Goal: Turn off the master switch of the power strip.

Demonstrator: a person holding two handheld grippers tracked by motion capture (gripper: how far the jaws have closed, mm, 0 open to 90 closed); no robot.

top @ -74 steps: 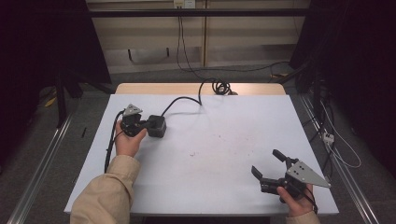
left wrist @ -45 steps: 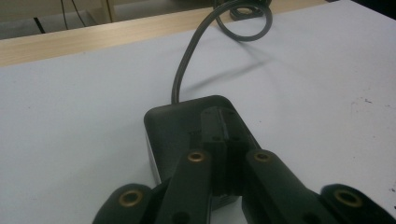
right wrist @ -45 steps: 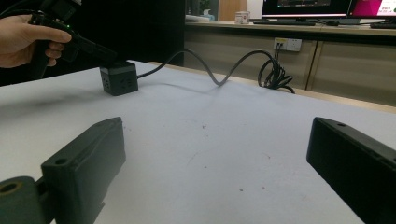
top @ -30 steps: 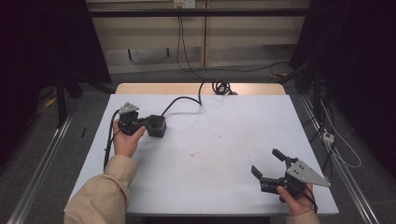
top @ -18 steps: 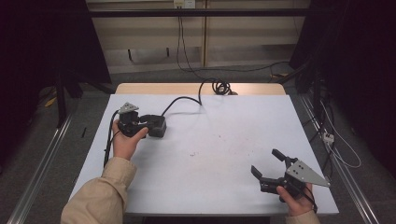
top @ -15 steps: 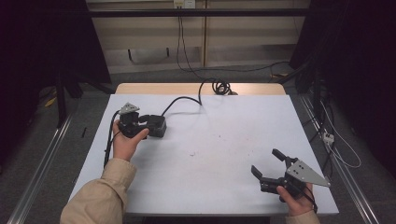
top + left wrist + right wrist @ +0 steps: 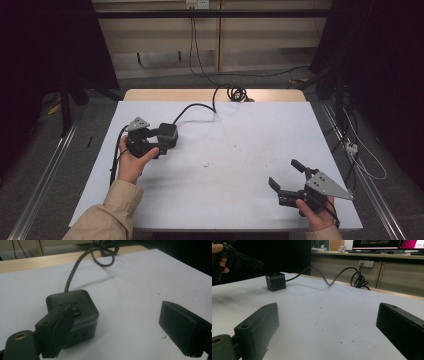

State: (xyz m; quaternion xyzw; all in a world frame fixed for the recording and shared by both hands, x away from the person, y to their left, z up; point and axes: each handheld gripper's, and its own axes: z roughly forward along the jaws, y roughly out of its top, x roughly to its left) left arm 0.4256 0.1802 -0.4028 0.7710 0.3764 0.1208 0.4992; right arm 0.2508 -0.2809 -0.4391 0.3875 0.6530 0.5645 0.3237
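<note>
The cube (image 7: 75, 312) looks like matt dark plastic, smooth with softly rounded edges, and a slightly lighter band runs around its lower half. Its cable (image 7: 75, 275) is a thick rubbery-looking grey cord with a dull sheen. The table (image 7: 240, 150) has a white matt top, smooth but lightly scuffed, with small dark specks, and a strip of pale bare wood shows along its far edge. The left gripper (image 7: 117, 332) has black matt plastic pads (image 7: 57, 327) with a faintly grainy surface, plus a brass-coloured metal insert in its base. The right gripper (image 7: 327, 332) looks the same. The sleeve (image 7: 107, 215) is beige cloth, soft and creased.
</note>
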